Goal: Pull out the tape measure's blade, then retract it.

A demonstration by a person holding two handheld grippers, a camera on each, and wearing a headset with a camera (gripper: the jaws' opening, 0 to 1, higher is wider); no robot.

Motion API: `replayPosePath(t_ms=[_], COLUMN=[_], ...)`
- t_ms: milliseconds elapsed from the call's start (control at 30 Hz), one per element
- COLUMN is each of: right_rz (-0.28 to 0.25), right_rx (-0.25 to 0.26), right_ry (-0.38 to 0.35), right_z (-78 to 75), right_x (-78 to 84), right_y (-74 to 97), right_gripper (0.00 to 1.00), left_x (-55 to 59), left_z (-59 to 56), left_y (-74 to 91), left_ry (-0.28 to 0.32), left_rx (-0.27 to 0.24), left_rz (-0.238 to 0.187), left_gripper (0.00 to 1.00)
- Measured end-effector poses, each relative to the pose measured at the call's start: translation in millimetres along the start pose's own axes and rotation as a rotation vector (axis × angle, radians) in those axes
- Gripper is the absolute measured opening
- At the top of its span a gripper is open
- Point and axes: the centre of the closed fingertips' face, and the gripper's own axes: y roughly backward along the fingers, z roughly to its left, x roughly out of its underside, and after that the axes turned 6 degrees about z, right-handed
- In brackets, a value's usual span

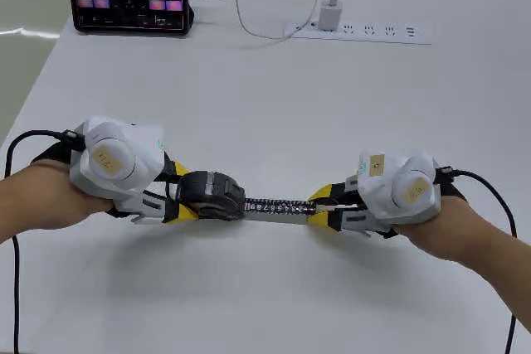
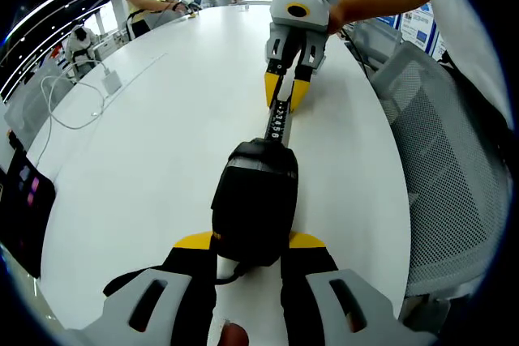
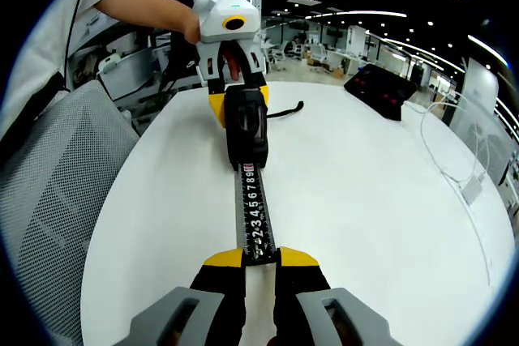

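Left gripper (image 1: pixel 182 191) clamped on tape case (image 1: pixel 211 195), jaws on its 2 sides near the rear; case sits on table (image 1: pixel 274 97), left of centre in head view. Right gripper (image 1: pixel 321 206) closed on the end of blade (image 1: pixel 278 206); blade runs straight and low over the table between the 2 grippers, only a short stretch out, digits 2 to 9 readable in right gripper view. Hook itself hidden between the jaws; can't tell whether the lock is on.

Judgement: pull-out step underway, more blade could come, retract not yet done.

Risks: right grip is on thin slick metal, so a harder pull could slip the blade free and it snaps back into the case; the left jaws hold only the case's rear, so an off-line pull could twist or yank it loose; lifting or angling the right gripper could kink the blade; releasing all at once on retract would whip the hook into the case mouth.
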Motion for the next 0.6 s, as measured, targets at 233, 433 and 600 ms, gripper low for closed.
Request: replayPosePath(t_ms=[233, 433, 600], right_rz=[0.012, 0.026, 0.037], right_rx=[0.003, 0.009, 0.011], right_ry=[-0.003, -0.008, -0.010], right_z=[-2.0, -4.5, -5.4], right_x=[7.4, 16.1, 23.1], right_y=[4.4, 10.8, 15.2], right_gripper=[0.08, 0.08, 0.08], left_x=[0.1, 0.2, 0.2], left_z=[0.2, 0.4, 0.4], left_y=[-0.3, -0.2, -0.3], left_ry=[0.000, -0.001, -0.001], left_rx=[0.001, 0.001, 0.000], left_rz=[0.000, -0.002, -0.002], left_gripper=[0.25, 0.25, 0.25])
